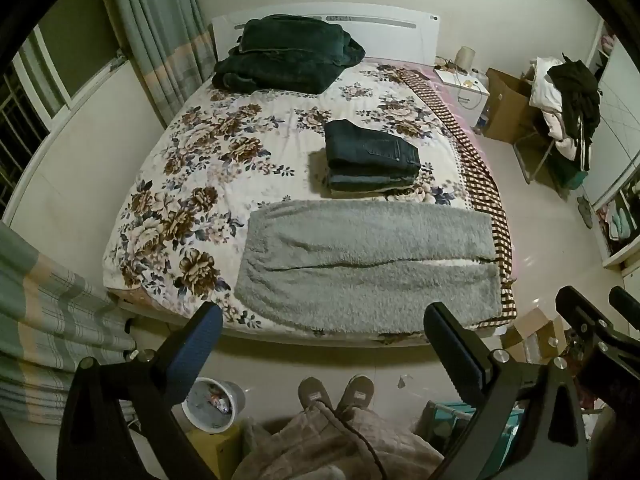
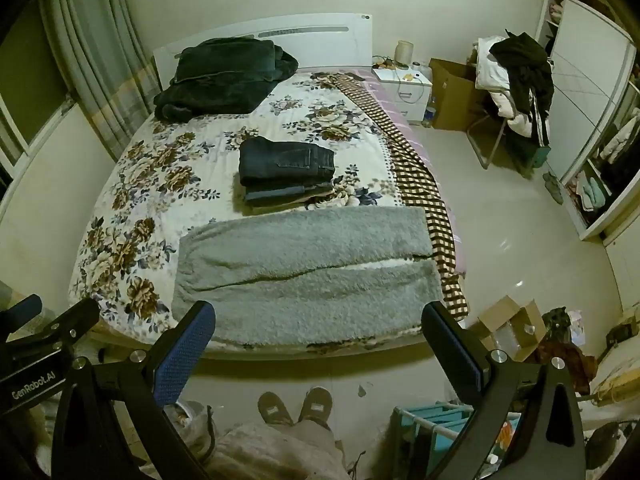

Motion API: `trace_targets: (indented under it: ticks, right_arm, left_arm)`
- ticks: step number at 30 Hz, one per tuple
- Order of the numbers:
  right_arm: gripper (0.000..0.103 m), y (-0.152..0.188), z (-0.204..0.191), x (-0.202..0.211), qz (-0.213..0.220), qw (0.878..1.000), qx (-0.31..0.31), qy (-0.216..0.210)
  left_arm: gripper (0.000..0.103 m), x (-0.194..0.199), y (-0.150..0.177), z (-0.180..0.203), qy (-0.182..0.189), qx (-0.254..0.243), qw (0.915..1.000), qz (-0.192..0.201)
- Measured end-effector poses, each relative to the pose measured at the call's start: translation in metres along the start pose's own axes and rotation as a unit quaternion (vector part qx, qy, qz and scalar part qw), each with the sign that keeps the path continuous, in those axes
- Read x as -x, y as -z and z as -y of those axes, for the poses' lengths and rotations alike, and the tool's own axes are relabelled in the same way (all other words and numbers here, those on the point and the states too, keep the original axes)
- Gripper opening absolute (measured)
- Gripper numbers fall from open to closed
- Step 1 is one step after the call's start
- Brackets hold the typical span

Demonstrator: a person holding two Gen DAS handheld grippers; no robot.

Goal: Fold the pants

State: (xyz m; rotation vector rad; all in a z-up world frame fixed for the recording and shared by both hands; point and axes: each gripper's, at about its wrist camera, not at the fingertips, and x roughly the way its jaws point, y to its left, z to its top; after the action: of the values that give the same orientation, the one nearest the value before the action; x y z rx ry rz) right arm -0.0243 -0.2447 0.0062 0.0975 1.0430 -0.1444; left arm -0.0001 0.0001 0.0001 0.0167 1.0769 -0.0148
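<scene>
Lying flat across the near end of the bed [image 1: 168,184], the grey fleece pants [image 1: 368,264] were spread sideways with both legs side by side, a dark seam line between them, apparently unfolded. Both tools were held well above and short of the fabric: the left gripper [image 1: 322,344] and the right gripper [image 2: 316,340] had their jaws spread wide, nothing between them. For a clean fold, each gripper was judged best brought down to one corner of the near edge, pinched on the full thickness of the pile, and both lifted together so one leg could be laid evenly over the other. Beyond the pants a stack of folded jeans [image 1: 370,160] was seen, well apart from a dark bundle [image 1: 284,56] by the headboard. Waistband and cuff ends could not be told apart in the fuzzy pile. The person was cut off to slippers [image 1: 336,394] and trouser legs. Floor clutter at right was too dim to identify.
</scene>
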Motion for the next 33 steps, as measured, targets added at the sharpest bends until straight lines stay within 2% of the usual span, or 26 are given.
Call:
trace_targets:
  ticks: [19, 21, 33]
  right_arm:
    - [0.103, -0.008, -0.013, -0.010, 0.000, 1.000, 0.005, 0.004]
    - [0.103, -0.009, -0.013, -0.011, -0.001, 1.000, 0.004, 0.003]
    - [0.103, -0.010, -0.017, -0.011, -0.002, 1.000, 0.005, 0.005]
  left_arm:
    - [0.103, 0.002, 0.000, 0.016, -0.005, -0.003, 1.0000, -0.001]
    - [0.103, 0.001, 0.000, 0.005, -0.002, -0.003, 1.0000, -0.001]
    - [0.103, 0.002, -0.003, 0.009, 0.000, -0.001, 1.0000, -0.001]
